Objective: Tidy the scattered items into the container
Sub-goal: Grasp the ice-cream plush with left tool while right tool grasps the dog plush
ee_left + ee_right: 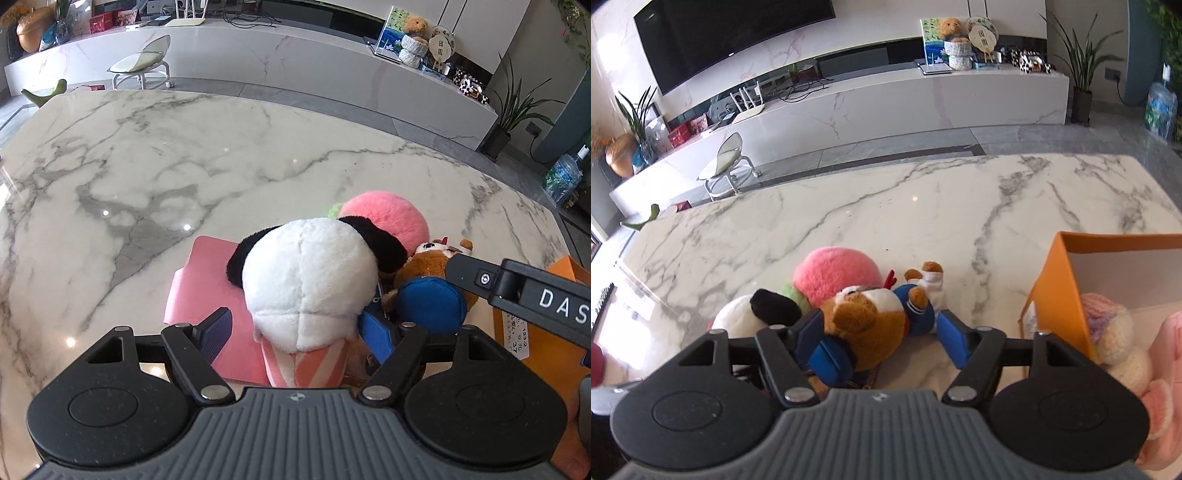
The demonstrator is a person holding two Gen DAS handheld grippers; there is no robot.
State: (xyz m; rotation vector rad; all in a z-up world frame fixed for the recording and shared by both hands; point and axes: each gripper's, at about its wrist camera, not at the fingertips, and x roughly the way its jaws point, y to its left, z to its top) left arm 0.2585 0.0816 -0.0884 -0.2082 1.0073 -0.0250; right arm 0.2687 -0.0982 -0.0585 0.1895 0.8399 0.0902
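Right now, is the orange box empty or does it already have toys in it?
Not empty. In the right wrist view the orange box is open, with a cream knitted toy and a pink knitted one at its opening.

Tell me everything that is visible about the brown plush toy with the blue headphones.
The brown plush toy is soft and furry, with a brown head, a white muzzle and blue headphones. Its body wears a blue and white outfit, and its brown feet point away from the camera. It lies on the marble table, pressed against the panda plush and next to the pink plush ball. The right gripper stands open around it; whether its left finger touches the toy I cannot tell.
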